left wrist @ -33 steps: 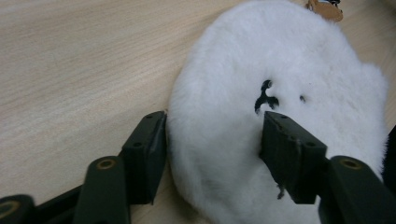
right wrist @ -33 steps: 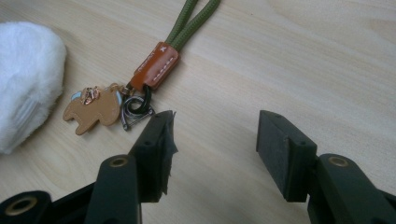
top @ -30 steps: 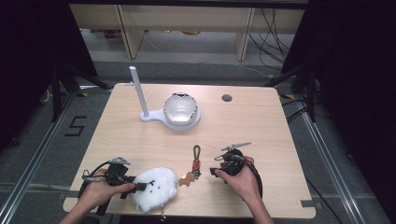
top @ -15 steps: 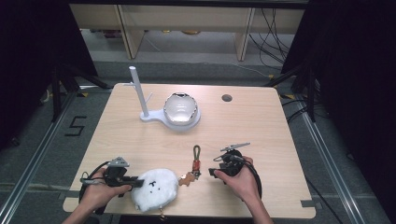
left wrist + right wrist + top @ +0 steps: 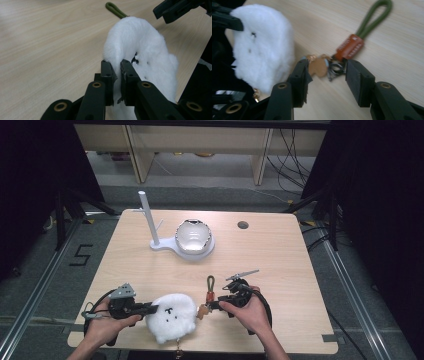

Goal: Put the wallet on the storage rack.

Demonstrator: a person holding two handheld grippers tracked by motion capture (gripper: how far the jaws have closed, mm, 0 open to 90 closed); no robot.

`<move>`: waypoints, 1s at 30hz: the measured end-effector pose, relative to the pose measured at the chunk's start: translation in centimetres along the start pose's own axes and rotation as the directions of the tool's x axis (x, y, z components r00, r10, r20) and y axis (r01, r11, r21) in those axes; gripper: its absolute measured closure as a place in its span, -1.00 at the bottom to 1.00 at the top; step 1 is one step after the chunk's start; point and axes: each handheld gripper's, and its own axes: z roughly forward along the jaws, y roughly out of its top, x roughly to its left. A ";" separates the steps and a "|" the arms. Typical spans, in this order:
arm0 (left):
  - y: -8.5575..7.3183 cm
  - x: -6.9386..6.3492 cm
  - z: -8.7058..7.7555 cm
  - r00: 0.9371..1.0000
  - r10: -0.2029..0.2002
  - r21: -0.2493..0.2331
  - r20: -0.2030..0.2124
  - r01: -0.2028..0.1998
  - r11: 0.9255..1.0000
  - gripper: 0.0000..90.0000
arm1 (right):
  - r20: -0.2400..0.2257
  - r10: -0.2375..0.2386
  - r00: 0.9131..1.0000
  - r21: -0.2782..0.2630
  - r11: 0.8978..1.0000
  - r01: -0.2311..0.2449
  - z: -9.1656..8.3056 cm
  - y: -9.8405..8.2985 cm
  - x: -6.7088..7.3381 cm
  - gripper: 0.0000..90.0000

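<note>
L hand-held gripper (image 5: 115, 71) pinches white plush (image 5: 145, 50); R hand-held gripper (image 5: 325, 72) closing, straddles keychain (image 5: 329, 66), no contact.

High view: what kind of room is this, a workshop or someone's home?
Probably a lab or test room, not a home. A bare wooden table stands between dark metal frame rails, loose cables trail across the floor behind it, and the floor bears a painted number 5 like a numbered station.

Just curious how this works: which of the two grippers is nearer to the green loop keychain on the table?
Right. The right gripper has its open jaws around the metal ring end of the green loop keychain. The left gripper is farther away, clamped on the white plush toy.
</note>
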 end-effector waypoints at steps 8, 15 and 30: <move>1.5 -0.9 0.2 0.998 0.055 -0.046 0.009 -0.055 0.997 0.83 | -0.105 -0.021 0.994 -0.016 1.000 0.019 0.6 0.9 1.4 0.13; 2.7 -1.4 0.6 0.997 0.078 -0.070 0.022 -0.076 0.995 0.83 | -0.150 -0.041 0.988 -0.049 0.998 0.034 0.3 2.0 2.3 0.06; 4.3 -2.2 0.5 0.992 0.125 -0.119 0.018 -0.122 0.985 0.82 | -0.173 -0.109 0.979 -0.043 0.994 0.103 0.4 3.1 2.4 0.60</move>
